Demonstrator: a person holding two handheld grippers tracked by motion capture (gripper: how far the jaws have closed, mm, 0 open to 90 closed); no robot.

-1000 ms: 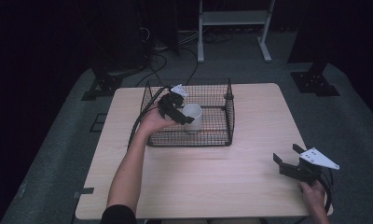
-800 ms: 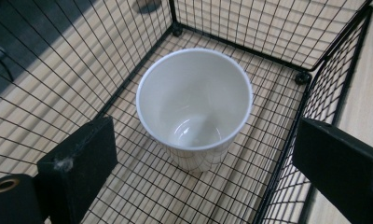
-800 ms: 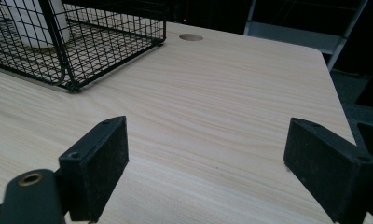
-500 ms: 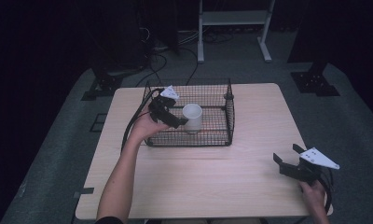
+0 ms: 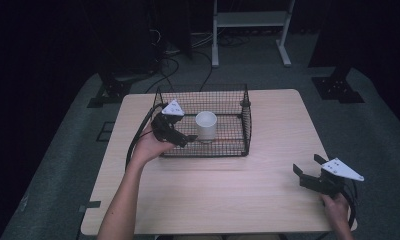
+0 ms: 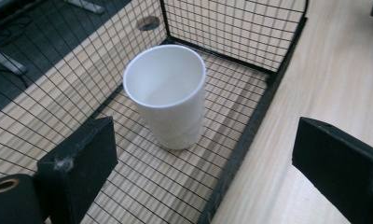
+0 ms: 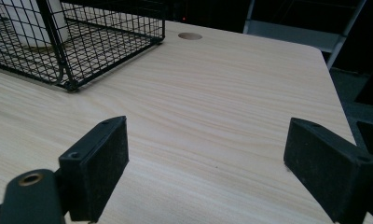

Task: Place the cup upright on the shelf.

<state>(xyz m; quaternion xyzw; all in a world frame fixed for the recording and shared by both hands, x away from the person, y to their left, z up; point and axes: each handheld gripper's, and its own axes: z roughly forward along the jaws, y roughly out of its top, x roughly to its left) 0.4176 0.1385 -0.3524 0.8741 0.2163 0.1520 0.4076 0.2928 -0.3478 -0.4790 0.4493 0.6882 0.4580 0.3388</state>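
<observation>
A white paper cup [image 5: 206, 125] stands upright and empty inside the black wire basket [image 5: 246, 120] at the middle back of the wooden table [image 5: 213, 195]. My left gripper [image 5: 184, 136] hovers over the basket's near-left corner, a short way left of the cup, open and holding nothing. In the left gripper view the cup [image 6: 168, 95] stands ahead of the gripper [image 6: 208, 168], clear of both wide-spread jaws, and the basket's rim [image 6: 250, 126] runs between them. My right gripper [image 5: 307, 164] rests open at the table's near-right corner; the right gripper [image 7: 208, 168] has bare wood between its jaws.
The basket [image 7: 63, 56] lies far off to the left in the right gripper view, with a round cable hole [image 7: 190, 36] in the tabletop beyond it. A cable trails from the left gripper over the table's left side. Dark floor, stands and a shelf frame [image 5: 250, 30] surround the table.
My left gripper has drawn back from the cup, leftward and toward the near side of the basket. The cup stays standing in the basket. The right gripper has not moved.
</observation>
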